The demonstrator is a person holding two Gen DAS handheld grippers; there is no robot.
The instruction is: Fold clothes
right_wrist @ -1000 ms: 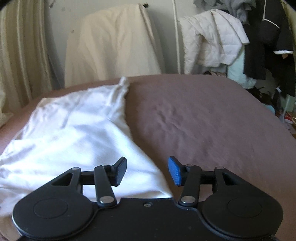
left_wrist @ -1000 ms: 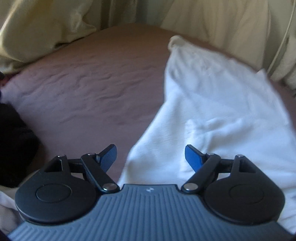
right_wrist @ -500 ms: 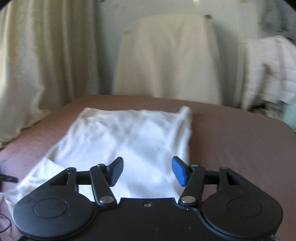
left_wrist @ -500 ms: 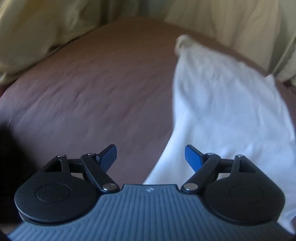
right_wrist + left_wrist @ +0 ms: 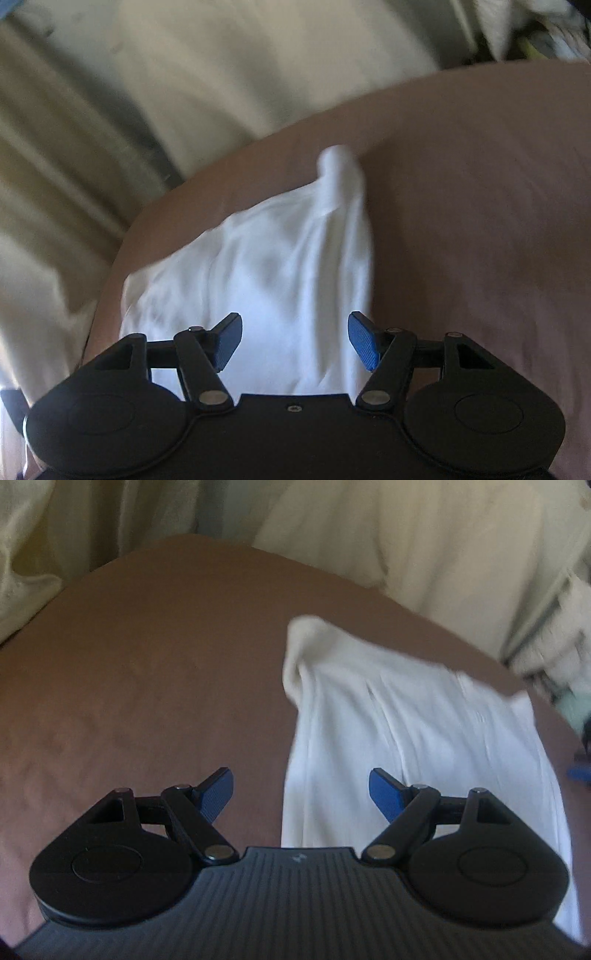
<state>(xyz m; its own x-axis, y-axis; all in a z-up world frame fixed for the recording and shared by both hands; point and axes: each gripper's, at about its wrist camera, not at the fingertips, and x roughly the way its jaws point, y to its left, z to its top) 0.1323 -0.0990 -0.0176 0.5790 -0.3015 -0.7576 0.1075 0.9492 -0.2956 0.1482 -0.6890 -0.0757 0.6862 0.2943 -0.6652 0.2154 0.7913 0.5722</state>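
Garment (image 5: pixel 413 731) flat on the bed (image 5: pixel 147 672), curtains (image 5: pixel 424 535) behind, both claws above its near end

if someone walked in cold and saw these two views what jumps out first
The white garment stands out most, spread lengthwise over the brown bedspread, its far end bunched into a small peak. Next come the blue-padded fingers of the left hand-held gripper, open and empty, straddling the garment's left edge. The right hand-held gripper is likewise open and empty over the cloth's near end, with pale curtains blurred behind.

brown bed (image 5: pixel 155 657), white garment (image 5: pixel 406 738) on it
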